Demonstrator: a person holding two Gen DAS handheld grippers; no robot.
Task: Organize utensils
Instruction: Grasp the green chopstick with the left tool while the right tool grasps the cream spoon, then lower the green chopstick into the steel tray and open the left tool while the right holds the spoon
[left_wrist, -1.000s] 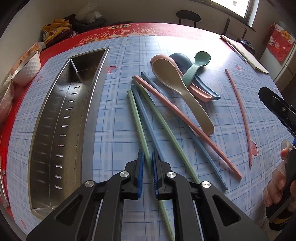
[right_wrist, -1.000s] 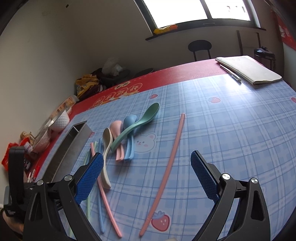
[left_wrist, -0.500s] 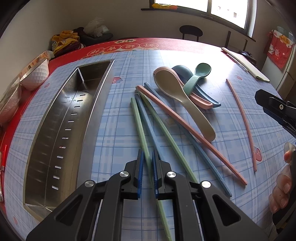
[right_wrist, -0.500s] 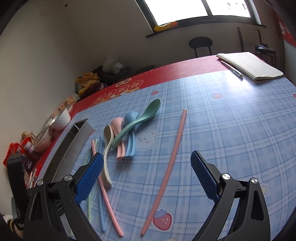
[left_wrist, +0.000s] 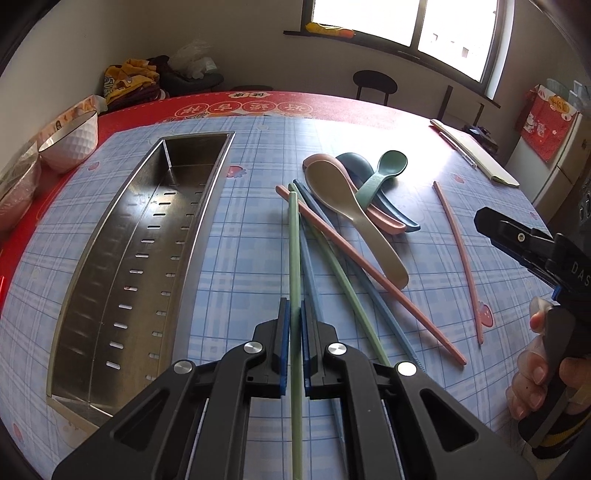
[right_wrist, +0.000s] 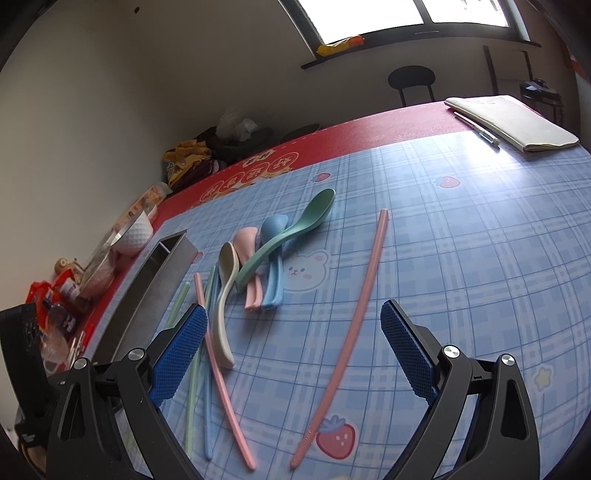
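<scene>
My left gripper (left_wrist: 293, 321) is shut on a light green chopstick (left_wrist: 294, 251) and holds it lifted off the table, pointing away. A second green chopstick (left_wrist: 347, 280), two blue ones and a pink one (left_wrist: 369, 273) lie crossed beneath. A beige spoon (left_wrist: 354, 218), a pink, a blue and a green spoon (left_wrist: 384, 173) are piled beyond. The long steel tray (left_wrist: 122, 258) lies to the left, nothing in it. My right gripper (right_wrist: 295, 350) is open above the table, over a lone pink chopstick (right_wrist: 354, 321).
White bowls (left_wrist: 70, 144) stand at the table's left edge, beside the tray. A notebook with a pen (right_wrist: 513, 122) lies at the far right. Snack bags (left_wrist: 129, 81) sit at the back. A blue checked cloth (right_wrist: 480, 258) covers the table.
My left gripper has lifted the light green chopstick off the table, so it now stands above the others. The right gripper has stayed open with little movement.
</scene>
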